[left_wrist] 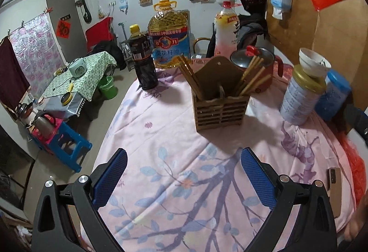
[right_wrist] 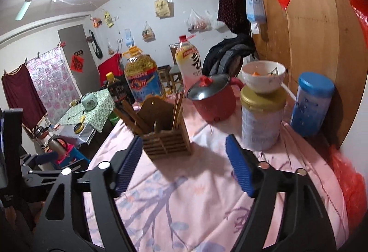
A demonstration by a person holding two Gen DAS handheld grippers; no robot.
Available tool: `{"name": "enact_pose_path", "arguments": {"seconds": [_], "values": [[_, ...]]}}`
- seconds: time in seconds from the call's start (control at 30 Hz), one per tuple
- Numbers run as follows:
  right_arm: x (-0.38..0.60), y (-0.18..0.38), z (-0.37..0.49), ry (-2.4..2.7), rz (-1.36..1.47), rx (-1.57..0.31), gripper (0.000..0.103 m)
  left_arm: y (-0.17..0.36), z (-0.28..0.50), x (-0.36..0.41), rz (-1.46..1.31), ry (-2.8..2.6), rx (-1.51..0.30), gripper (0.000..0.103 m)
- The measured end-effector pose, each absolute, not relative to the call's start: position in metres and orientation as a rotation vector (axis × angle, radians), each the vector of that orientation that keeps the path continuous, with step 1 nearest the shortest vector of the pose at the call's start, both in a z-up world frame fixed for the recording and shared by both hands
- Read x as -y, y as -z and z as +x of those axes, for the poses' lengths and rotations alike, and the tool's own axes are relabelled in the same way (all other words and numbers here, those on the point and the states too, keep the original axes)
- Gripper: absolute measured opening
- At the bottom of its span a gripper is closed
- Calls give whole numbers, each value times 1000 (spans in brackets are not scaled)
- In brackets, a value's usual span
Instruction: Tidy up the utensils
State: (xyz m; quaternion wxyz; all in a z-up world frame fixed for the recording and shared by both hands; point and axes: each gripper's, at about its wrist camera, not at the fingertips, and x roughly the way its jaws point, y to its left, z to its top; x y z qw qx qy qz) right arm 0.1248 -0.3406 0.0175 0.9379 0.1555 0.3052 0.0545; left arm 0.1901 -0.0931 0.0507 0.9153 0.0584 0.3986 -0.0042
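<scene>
A slatted wooden utensil holder [left_wrist: 222,107] [right_wrist: 166,140] stands on the pink flowered tablecloth [left_wrist: 172,160]. Several brown chopsticks lean in its left compartment [left_wrist: 191,78] [right_wrist: 132,117]. Lighter chopsticks stand in its right compartment [left_wrist: 251,76] [right_wrist: 178,106]. My left gripper [left_wrist: 184,157] hangs over the cloth in front of the holder, open, with nothing between its blue pads. My right gripper [right_wrist: 184,144] is open too, its tips on either side of the holder's base and short of it, nothing between the pads. The left gripper's black frame [right_wrist: 27,171] shows at the left edge of the right wrist view.
Behind the holder stand a dark sauce bottle [left_wrist: 142,61], a big oil jug [left_wrist: 169,35], a drink bottle [left_wrist: 226,29] and a red electric pot [left_wrist: 255,65]. To the right are a tin [left_wrist: 299,95] with a bowl [left_wrist: 314,63] on it and a blue-lidded jar [right_wrist: 310,102]. A phone [left_wrist: 333,183] lies at the right edge.
</scene>
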Motion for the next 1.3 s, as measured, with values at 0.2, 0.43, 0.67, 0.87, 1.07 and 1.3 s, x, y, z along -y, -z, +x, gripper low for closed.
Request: {"name": "enact_pose_path", "arguments": {"seconds": [0.2, 0.43, 0.67, 0.87, 1.07, 1.3], "values": [[328, -19, 120, -92, 305, -649, 76, -57, 175, 86, 106, 42, -803, 97], [298, -40, 116, -14, 302, -623, 85, -72, 178, 53, 89, 101, -745, 97], [252, -49, 112, 43, 267, -653, 88, -70, 185, 19, 90, 143, -736, 97], [239, -51, 114, 15, 249, -645, 91, -74, 188, 12, 124, 119, -714, 97], [248, -53, 131, -77, 206, -631, 91, -84, 190, 23, 80, 46, -703, 97], [268, -49, 148, -132, 219, -630, 91, -89, 192, 44, 75, -19, -718, 97]]}}
